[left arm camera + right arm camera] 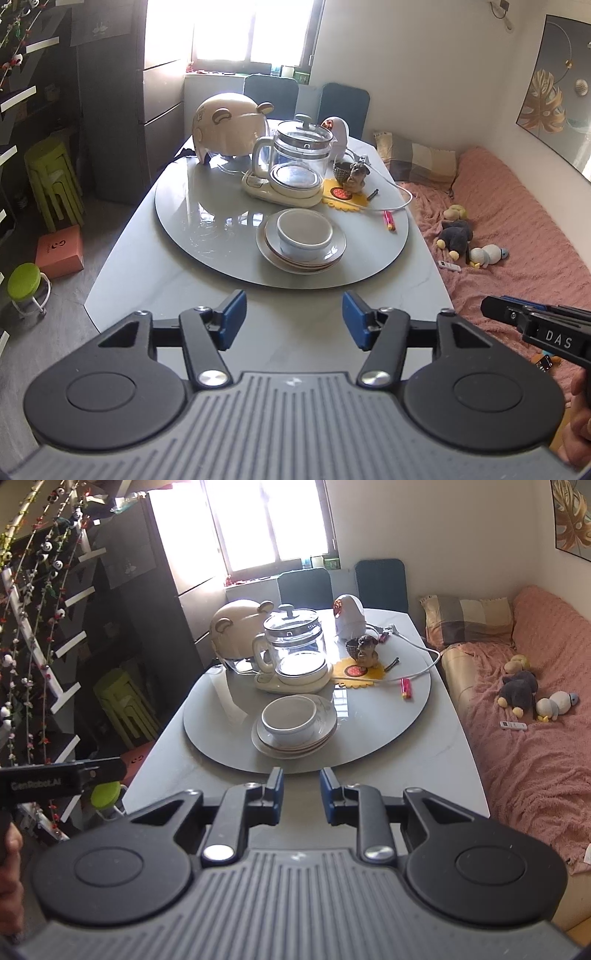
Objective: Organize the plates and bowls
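- Looking along the left gripper [294,319], its jaws stand wide apart with nothing between them, above the near edge of the counter [155,291]; a white bowl [305,236] sits on a stack of plates [334,254] on the round turntable [192,225], well ahead of the jaws (a glass kettle [301,155] stands behind the stack); the right gripper's body shows at the right edge.
- Seen from the right gripper [301,795], its jaws are narrowly parted and hold nothing; the bowl [290,714] on the plates [325,723] lies just beyond them; a pink-covered bed [524,760] flanks the counter [443,760].
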Available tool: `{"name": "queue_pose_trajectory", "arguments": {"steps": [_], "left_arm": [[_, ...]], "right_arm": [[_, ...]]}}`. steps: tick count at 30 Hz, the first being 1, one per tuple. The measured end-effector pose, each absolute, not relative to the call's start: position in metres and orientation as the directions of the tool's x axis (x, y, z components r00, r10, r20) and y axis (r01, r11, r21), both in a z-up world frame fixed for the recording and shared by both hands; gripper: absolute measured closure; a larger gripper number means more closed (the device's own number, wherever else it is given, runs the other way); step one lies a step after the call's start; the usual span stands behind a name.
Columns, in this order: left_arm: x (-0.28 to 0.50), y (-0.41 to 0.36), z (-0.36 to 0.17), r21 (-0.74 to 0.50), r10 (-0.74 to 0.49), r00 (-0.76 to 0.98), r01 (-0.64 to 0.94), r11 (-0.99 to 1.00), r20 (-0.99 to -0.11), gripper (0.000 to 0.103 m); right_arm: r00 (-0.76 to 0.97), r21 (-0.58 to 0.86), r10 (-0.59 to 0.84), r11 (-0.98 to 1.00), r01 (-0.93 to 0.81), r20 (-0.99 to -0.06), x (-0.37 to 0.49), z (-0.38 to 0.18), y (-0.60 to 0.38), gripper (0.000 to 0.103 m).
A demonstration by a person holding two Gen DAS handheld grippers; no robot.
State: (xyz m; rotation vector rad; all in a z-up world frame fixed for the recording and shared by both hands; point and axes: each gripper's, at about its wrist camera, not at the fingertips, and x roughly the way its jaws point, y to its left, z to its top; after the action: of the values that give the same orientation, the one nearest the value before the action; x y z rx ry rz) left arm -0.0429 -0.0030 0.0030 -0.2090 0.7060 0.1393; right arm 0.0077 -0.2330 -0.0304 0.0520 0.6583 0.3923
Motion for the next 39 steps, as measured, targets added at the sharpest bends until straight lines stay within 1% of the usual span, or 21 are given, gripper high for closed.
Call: {"name": "queue_pose_trajectory", "arguments": {"steps": [2,4,5,7,8,9,11,13,16,24,26,27,32,39], "left_arm": [[-0.0431,-0.0053,0.0047,-0.135,0.061,0.756,-0.194,0.972,-0.652,0.026],[-0.0427,-0.0071,0.0062,-0.120,0.076,0.758,-0.200,0.973,-0.647,0.019],[-0.0426,-0.0076,0.0074,-0.114,0.085,0.760,-0.205,0.972,-0.645,0.015],[-0.0420,-0.0069,0.0079,-0.115,0.089,0.759,-0.211,0.971,-0.645,0.014],[-0.0420,-0.0061,0.0084,-0.121,0.085,0.759,-0.212,0.970,-0.646,0.012],[-0.0416,-0.0055,0.0081,-0.126,0.083,0.758,-0.214,0.969,-0.647,0.012],[-0.0420,-0.0058,0.0080,-0.125,0.085,0.757,-0.216,0.968,-0.648,0.010],[-0.0424,-0.0064,0.0082,-0.119,0.091,0.757,-0.218,0.969,-0.647,0.009],[-0.0431,-0.0061,0.0095,-0.121,0.096,0.764,-0.222,0.967,-0.638,0.007],[-0.0478,-0.0114,0.0121,-0.123,0.090,0.775,-0.212,0.970,-0.626,0.007],[-0.0487,-0.0127,0.0125,-0.118,0.091,0.775,-0.209,0.971,-0.625,0.007],[-0.0494,-0.0127,0.0126,-0.122,0.089,0.777,-0.209,0.970,-0.624,0.007],[-0.0505,-0.0098,0.0124,-0.133,0.085,0.772,-0.215,0.968,-0.630,0.007],[-0.0484,-0.0055,0.0126,-0.138,0.087,0.769,-0.223,0.965,-0.633,0.007]], "right_arm": [[0.724,0.155,0.359,0.929,-0.335,-0.589,0.0065,-0.0302,-0.2330,0.077],[0.729,0.147,0.349,0.933,-0.328,-0.589,0.0068,-0.0292,-0.2339,0.077],[0.731,0.148,0.346,0.935,-0.323,-0.587,0.0074,-0.0285,-0.2353,0.077],[0.733,0.142,0.341,0.936,-0.321,-0.589,0.0075,-0.0281,-0.2362,0.076],[0.732,0.141,0.342,0.936,-0.324,-0.589,0.0073,-0.0279,-0.2362,0.067],[0.733,0.142,0.343,0.935,-0.325,-0.587,0.0075,-0.0280,-0.2364,0.061],[0.741,0.133,0.338,0.937,-0.323,-0.580,0.0075,-0.0270,-0.2365,0.032],[0.756,0.130,0.332,0.940,-0.315,-0.564,0.0078,-0.0250,-0.2390,0.019],[0.763,0.131,0.328,0.942,-0.309,-0.557,0.0097,-0.0232,-0.2410,0.018],[0.759,0.126,0.329,0.941,-0.314,-0.561,0.0115,-0.0238,-0.2414,0.018],[0.764,0.119,0.321,0.944,-0.309,-0.560,0.0115,-0.0235,-0.2407,0.011],[0.766,0.116,0.322,0.943,-0.312,-0.557,0.0109,-0.0238,-0.2395,0.011],[0.762,0.104,0.324,0.941,-0.323,-0.561,0.0097,-0.0254,-0.2345,0.011],[0.753,0.129,0.342,0.936,-0.328,-0.562,0.0118,-0.0266,-0.2379,0.011]]}}
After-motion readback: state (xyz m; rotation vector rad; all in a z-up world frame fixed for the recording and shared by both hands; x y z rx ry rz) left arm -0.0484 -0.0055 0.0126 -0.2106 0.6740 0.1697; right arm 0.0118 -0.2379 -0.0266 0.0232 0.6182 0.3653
